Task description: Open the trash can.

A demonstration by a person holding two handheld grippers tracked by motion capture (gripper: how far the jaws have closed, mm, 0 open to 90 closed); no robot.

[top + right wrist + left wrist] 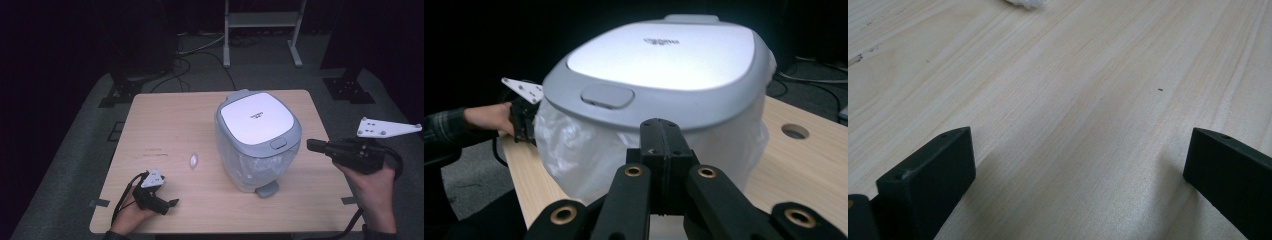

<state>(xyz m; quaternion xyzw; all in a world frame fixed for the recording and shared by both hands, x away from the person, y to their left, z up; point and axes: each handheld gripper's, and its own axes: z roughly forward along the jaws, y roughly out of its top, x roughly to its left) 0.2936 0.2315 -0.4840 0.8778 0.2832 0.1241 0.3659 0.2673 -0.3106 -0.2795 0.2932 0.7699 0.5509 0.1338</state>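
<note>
Dark surroundings frame a pale wooden tabletop point(165, 120), where a lidded pedal bin point(257, 137) stands right of centre. Right hand-held gripper point(312, 145), jaws closed and empty, points at its lid from just beside; left hand-held gripper point(172, 202) rests wide open near the front-left corner.

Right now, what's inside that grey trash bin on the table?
The trash bin has its lid closed, so the contents are covered. A clear plastic liner hangs out under the rim and drapes the sides. Whether anything lies in it cannot be seen.
</note>
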